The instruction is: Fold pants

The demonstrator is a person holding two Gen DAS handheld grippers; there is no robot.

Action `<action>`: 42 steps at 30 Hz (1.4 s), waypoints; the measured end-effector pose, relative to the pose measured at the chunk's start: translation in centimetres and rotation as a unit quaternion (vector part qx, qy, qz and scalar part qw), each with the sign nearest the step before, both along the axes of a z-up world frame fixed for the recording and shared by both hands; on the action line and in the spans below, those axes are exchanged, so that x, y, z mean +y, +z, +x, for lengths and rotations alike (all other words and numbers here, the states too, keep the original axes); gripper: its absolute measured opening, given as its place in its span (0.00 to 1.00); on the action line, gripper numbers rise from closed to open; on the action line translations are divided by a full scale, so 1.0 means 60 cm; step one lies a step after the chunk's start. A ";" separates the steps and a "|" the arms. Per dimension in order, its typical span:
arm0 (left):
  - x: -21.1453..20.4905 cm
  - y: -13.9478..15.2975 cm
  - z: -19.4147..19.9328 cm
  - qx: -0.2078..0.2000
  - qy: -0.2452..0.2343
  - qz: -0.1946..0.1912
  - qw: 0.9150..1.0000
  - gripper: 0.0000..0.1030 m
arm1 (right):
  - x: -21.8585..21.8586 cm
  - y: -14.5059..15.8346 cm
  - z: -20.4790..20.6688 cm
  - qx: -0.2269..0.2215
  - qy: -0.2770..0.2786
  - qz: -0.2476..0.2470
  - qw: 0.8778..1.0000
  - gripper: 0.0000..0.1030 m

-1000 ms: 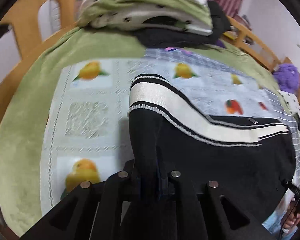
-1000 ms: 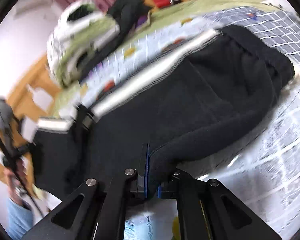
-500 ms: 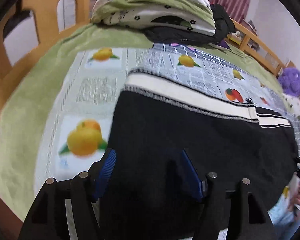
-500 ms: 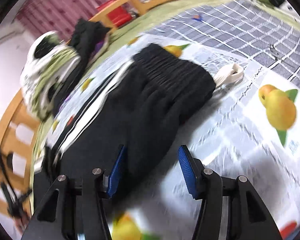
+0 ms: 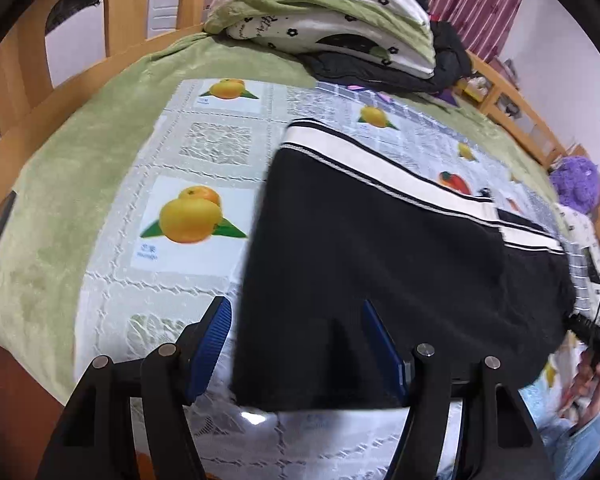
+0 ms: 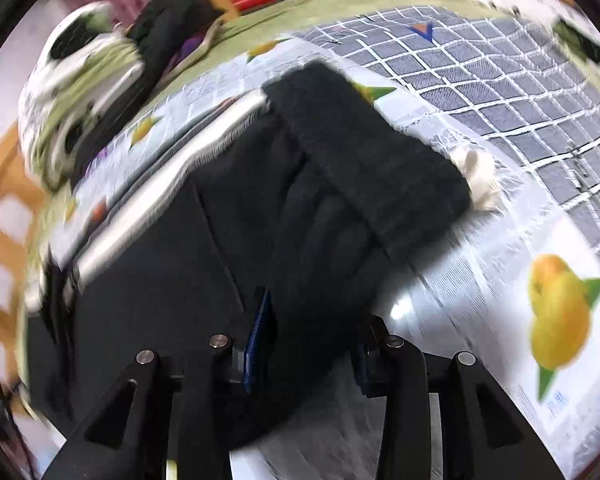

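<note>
Black pants [image 5: 380,260] with a white side stripe [image 5: 380,168] lie flat on the fruit-print bedcover [image 5: 188,152]. My left gripper [image 5: 298,344] is open, its blue pads [image 5: 216,340] apart above the pants' near left corner without pressing it. In the right wrist view the pants [image 6: 228,240] show their gathered waistband [image 6: 372,152] and a white drawstring [image 6: 480,180]. My right gripper [image 6: 312,344] straddles the near edge of the cloth. Its jaws are closing, with black fabric between them and a gap still showing.
A folded green-and-white quilt [image 5: 332,20] and dark clothes are piled at the far end of the bed. The wooden bed frame [image 5: 28,72] runs around the edge. A purple plush [image 5: 576,184] sits at the right. A person's hand [image 5: 588,376] shows at the lower right.
Both grippers let go of the pants, which now lie flat. The left gripper opened wide and drew back. The right gripper opened, then its pads came closer together over the near edge.
</note>
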State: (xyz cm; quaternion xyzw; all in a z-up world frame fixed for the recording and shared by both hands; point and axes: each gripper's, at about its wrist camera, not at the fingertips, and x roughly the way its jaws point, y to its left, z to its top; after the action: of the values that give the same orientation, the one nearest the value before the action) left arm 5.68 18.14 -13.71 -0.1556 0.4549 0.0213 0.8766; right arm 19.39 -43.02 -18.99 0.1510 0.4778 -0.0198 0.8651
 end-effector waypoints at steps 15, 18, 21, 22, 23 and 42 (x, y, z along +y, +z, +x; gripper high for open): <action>0.056 -0.051 -0.056 0.044 0.004 -0.059 0.997 0.68 | 0.307 0.092 -0.093 -0.099 0.168 -0.019 0.981 0.41; 0.072 -0.061 -0.074 0.022 0.011 -0.104 0.994 0.68 | 0.374 0.061 -0.086 -0.098 0.209 0.041 0.972 0.41; 0.088 -0.069 -0.084 0.008 0.024 -0.152 0.988 0.68 | 0.431 0.005 -0.080 -0.064 0.236 0.053 0.968 0.44; 0.091 -0.069 -0.085 0.005 0.027 -0.161 0.987 0.68 | 0.446 -0.016 -0.079 -0.049 0.240 0.032 0.969 0.46; 0.093 -0.070 -0.086 0.003 0.028 -0.170 0.985 0.68 | 0.457 -0.027 -0.088 -0.053 0.247 0.020 0.967 0.47; 0.073 -0.079 -0.040 0.001 0.015 -0.180 0.984 0.68 | 0.109 0.030 -0.163 -0.049 0.038 -0.068 0.996 0.34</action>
State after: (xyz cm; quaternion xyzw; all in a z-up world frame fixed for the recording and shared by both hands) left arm 3.25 22.50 -18.43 -0.3172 0.4495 -0.0478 0.8337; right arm 9.60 -36.46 -17.21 0.0743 0.4376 -0.0125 0.8960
